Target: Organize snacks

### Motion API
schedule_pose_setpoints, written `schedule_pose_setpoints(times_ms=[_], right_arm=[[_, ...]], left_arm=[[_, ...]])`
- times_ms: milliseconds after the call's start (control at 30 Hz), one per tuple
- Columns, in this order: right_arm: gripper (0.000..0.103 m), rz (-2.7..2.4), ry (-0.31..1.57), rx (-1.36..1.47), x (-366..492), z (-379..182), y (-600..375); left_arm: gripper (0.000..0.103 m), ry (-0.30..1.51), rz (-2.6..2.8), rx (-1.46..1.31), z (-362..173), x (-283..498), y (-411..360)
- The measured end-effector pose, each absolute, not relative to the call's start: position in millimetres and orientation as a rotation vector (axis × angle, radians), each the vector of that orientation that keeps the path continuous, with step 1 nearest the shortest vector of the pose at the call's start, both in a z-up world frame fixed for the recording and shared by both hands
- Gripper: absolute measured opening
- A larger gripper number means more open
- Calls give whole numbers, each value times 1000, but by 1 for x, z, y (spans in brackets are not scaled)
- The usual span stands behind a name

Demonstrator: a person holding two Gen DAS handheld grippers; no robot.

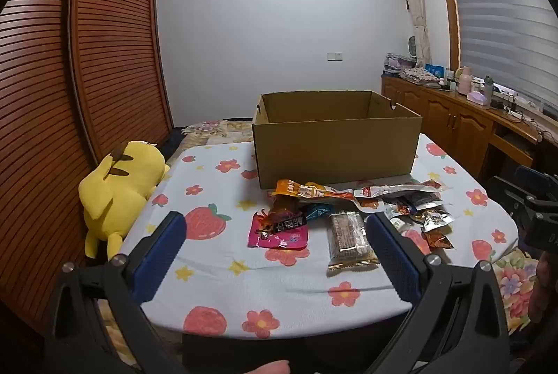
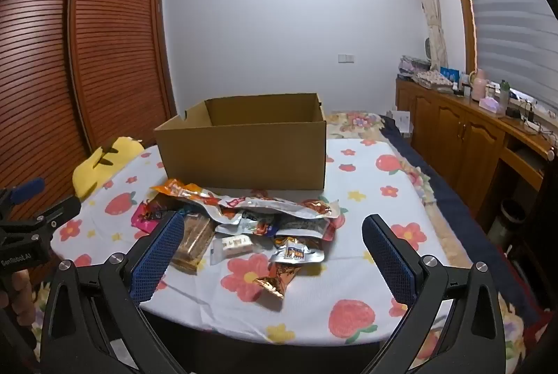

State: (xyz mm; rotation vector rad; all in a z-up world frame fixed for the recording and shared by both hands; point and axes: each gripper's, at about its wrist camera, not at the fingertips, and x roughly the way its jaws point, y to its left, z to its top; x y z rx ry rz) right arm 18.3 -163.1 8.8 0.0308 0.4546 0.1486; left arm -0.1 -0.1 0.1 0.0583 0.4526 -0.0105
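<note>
A table (image 1: 216, 272) draped in a white cloth printed with strawberries and flowers is filling the lower half of both views. An open cardboard box (image 1: 334, 143) is standing toward the far side of it, its top facing up; from these low angles only the inner walls are showing, so what is lying inside cannot be told.

A yellow plush toy (image 1: 118, 185) is slumping off the table's left edge, against the slatted wooden wardrobe doors (image 1: 87, 60).

The snacks are lying in a loose heap on the cloth just in front of the box, none of them in it. A long orange and silver packet (image 2: 244, 199) is stretching across the back of the heap, closest to the box wall. A clear-wrapped brown bar (image 1: 348, 238) is sitting at the near left, beside a pink packet (image 1: 279, 231) lying flat on its own. Smaller pieces are spilling to the right: a silver pouch (image 2: 296, 253), a small white packet (image 2: 237, 243) and a crinkled gold wrapper (image 2: 275, 279) nearest the table's front edge.

The left gripper (image 1: 275, 255) is hovering low over the near side with its blue-padded fingers (image 1: 160, 255) spread wide and nothing between them. The right gripper (image 2: 272, 255) is hanging likewise, jaws wide apart and holding nothing, the heap showing through the gap.
</note>
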Motion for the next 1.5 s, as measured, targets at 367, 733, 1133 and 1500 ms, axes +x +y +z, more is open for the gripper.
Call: schedule_pose_setpoints(times_ms=[367, 733, 1133, 1500], right_arm=[[103, 149, 452, 28, 18, 9, -163], [103, 148, 452, 29, 17, 10, -162], [103, 148, 452, 27, 15, 9, -162], [103, 149, 452, 29, 15, 9, -163]], left_arm=[[103, 453, -12, 59, -1, 4, 0], [103, 447, -15, 63, 3, 1, 0], [103, 438, -14, 66, 8, -3, 0], [103, 436, -16, 67, 9, -3, 0]])
